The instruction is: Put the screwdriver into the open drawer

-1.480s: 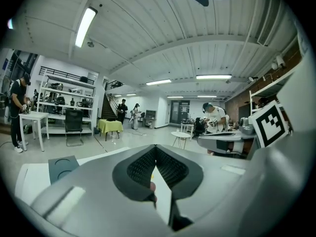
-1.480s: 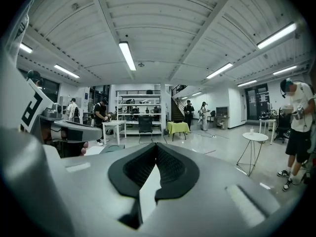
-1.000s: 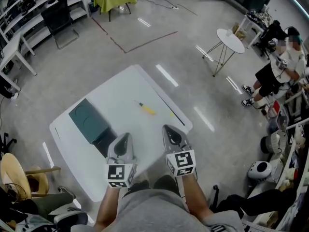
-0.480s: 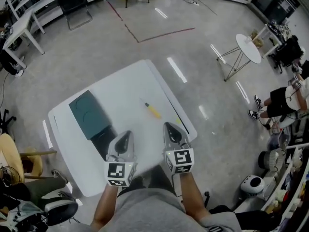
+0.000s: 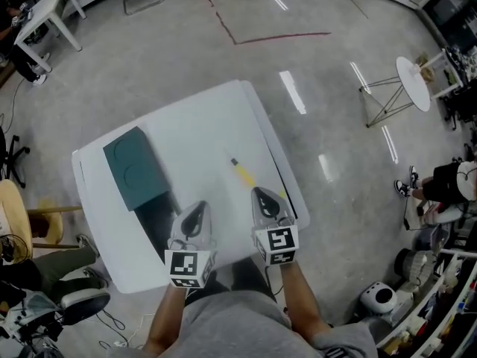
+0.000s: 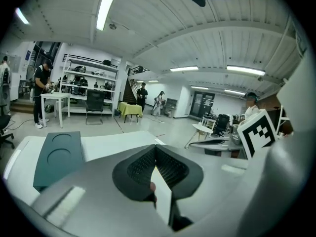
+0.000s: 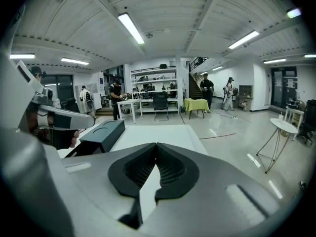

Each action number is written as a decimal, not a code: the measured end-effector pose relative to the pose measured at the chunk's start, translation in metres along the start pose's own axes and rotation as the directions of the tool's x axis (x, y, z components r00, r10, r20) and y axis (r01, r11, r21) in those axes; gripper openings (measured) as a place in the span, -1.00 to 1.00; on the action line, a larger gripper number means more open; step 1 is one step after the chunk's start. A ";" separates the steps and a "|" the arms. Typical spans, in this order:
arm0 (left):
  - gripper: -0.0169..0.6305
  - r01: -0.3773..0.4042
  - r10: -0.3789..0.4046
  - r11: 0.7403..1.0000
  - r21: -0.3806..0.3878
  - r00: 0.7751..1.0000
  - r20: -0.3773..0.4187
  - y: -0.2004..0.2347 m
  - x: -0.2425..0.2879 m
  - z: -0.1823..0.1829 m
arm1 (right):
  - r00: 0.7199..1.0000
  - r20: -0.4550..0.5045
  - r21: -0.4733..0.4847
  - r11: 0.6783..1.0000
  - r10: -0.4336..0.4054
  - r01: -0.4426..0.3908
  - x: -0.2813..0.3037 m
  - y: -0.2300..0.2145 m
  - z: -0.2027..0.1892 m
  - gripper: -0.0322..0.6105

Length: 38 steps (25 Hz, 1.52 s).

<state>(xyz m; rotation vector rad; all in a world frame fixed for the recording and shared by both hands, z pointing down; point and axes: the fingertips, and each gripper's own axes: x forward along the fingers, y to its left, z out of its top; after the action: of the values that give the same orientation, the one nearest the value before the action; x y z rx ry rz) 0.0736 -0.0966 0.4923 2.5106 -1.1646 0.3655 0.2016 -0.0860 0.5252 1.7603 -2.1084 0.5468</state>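
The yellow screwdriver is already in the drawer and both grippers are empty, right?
No. The screwdriver lies on the white table, outside the drawer; the head view shows it. The left gripper and right gripper are empty.

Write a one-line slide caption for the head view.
Shut left gripper and right gripper hover above a white table bearing a yellow-handled screwdriver and a dark green drawer box.

Both grippers come down and in over the worktop

Over the last second the person has leaned in. The grey two-jaw left gripper (image 5: 200,206) and its twin, the right gripper (image 5: 258,192), have sunk and pushed forward past the near edge of the white square worktop (image 5: 194,121). The right gripper's tip has closed most of its distance to the slim yellow-handled screwdriver (image 5: 243,173).
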 end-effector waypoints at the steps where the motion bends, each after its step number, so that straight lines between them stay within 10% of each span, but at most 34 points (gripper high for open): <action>1: -0.91 -0.010 0.009 1.000 -0.006 1.000 -0.008 0.001 0.004 -0.004 | 1.000 -0.012 -0.005 1.000 0.011 -0.011 0.006 -0.002 -0.003 -0.89; 38: -0.91 -0.197 0.177 0.971 -0.133 0.973 -0.146 0.048 0.053 -0.066 | 0.888 -0.427 -0.054 0.975 0.172 -0.215 0.131 -0.021 -0.104 -0.32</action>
<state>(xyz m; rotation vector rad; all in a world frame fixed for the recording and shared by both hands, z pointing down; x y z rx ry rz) 0.0647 -0.1342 0.5814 2.2216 -1.3279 0.4702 0.2004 -0.1495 0.6817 1.2451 -1.9685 0.7811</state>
